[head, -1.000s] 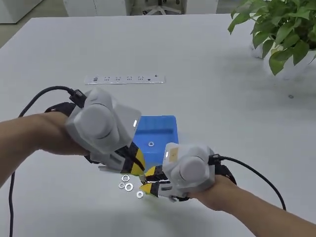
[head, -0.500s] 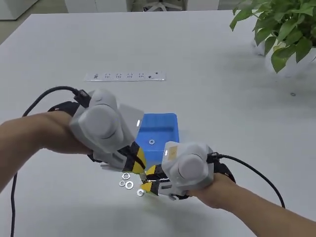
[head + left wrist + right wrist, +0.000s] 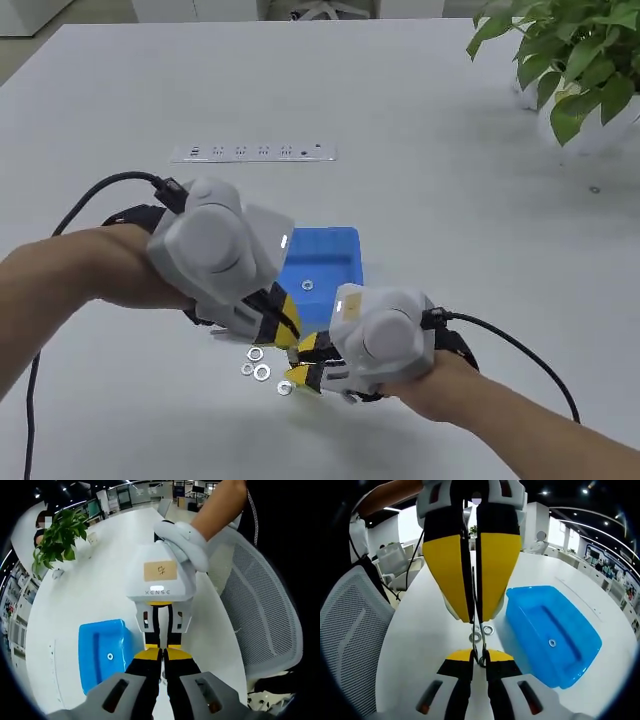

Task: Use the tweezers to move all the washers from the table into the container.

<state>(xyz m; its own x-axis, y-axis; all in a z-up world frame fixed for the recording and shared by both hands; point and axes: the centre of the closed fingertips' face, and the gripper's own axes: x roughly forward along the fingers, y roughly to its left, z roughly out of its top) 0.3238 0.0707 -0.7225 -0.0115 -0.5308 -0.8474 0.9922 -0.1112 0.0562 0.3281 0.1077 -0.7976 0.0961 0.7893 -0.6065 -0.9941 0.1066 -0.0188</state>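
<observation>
1. Far L, head view: left gripper, white housing w/ black/yellow jaws; jaws nearly together, pinching thin metal tweezers.
2. Behind it: white power strip; print too small to read.
3. Under the jaw tips: four flat silver ring washers in a loose cluster on the white table, just beside the container's near-L corner, outside it.
4. Centre: blue rectangular plastic container; one more washer lies on its floor.
5. R of centre: right gripper meets the left gripper tip to tip; jaws closed on the tweezers' other end.
6. Left gripper view: right gripper's housing reads "XENSE"; tan sticker above it has a scribble, illegible.
7. Far R: green potted plant.
</observation>
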